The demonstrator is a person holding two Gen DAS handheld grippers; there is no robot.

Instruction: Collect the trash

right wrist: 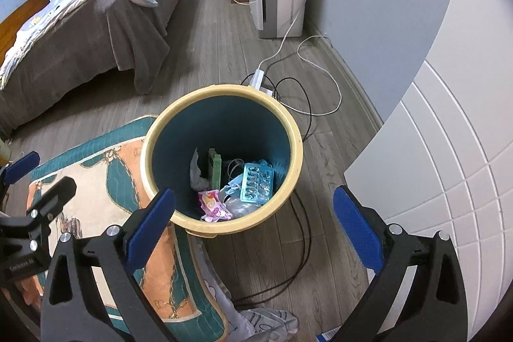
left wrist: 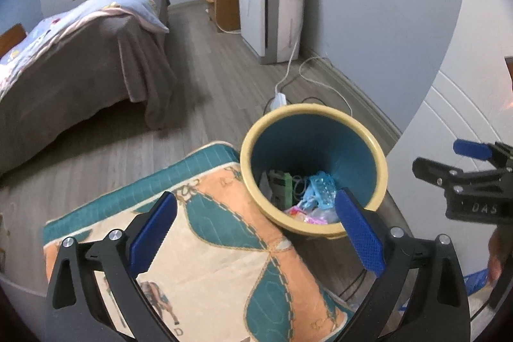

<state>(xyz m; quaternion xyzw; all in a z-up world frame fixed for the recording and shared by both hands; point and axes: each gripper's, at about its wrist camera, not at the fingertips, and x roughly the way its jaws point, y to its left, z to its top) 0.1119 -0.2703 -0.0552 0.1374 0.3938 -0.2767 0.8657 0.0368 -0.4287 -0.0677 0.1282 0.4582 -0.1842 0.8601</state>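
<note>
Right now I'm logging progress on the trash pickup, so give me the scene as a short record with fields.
bin: round yellow-rimmed bin with teal inside, upright on the grey wood floor
contents: pink wrapper, clear blue blister tray, green box, white crumpled paper
beside bin: teal and orange patterned rug
left tongs: open, empty
right tongs: open, empty

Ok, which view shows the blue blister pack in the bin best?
The right wrist view: the blue blister pack lies flat and unobstructed in the bin. In the left wrist view it appears edge-on, partly behind the left gripper's finger.
</note>
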